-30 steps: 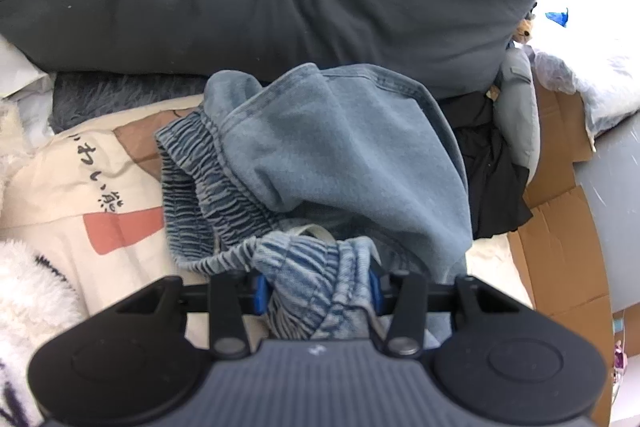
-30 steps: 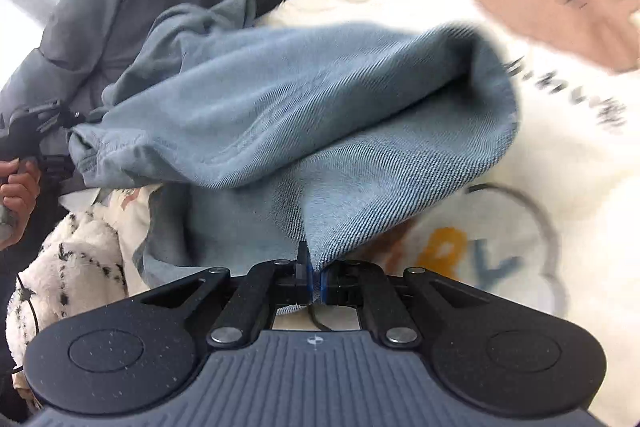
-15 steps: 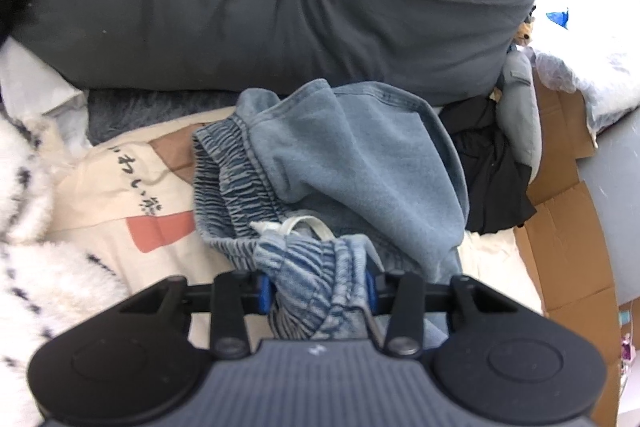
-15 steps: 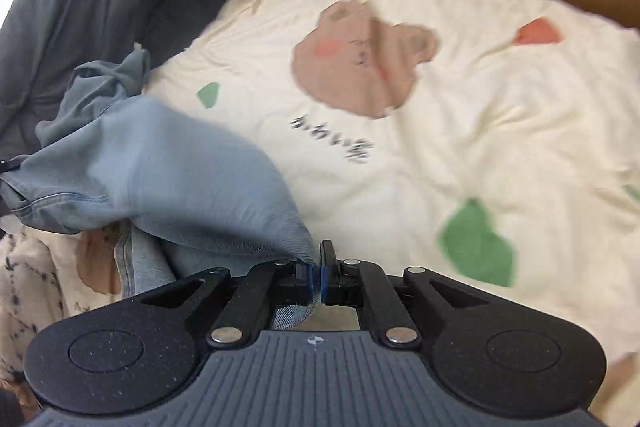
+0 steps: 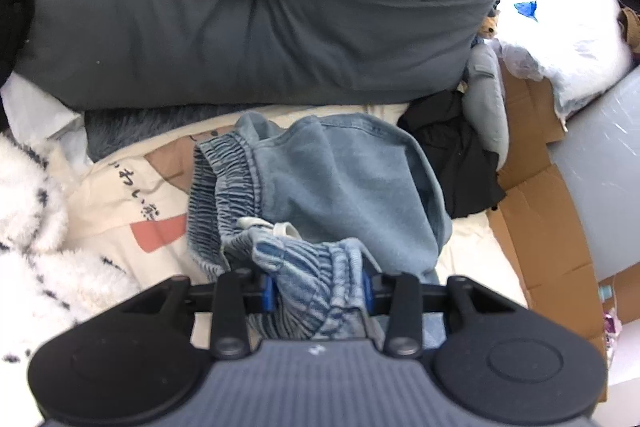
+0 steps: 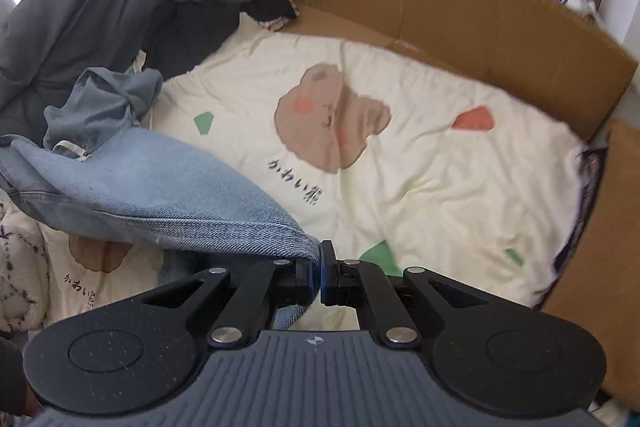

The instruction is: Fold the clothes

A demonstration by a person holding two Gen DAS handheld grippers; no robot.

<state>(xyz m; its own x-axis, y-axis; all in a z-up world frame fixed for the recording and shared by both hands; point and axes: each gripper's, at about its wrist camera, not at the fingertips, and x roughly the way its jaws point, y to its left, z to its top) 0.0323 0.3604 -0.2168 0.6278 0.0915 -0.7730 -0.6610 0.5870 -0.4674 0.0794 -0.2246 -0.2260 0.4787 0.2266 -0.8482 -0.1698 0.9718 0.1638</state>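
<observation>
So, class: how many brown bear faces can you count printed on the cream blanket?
2: one bear face mid-blanket; another bear face lower left, partly under the jeans. More may be hidden.

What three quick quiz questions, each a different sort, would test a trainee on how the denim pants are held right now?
1. True or false: the right gripper is open and empty.
2. The left gripper clamps which part of the denim pants? A elastic waistband, B a pocket, C a belt.
3. What printed animal shows on the cream blanket?

Key: 1 false, it is shut on the pants' edge; 2 A; 3 a brown bear.
</observation>
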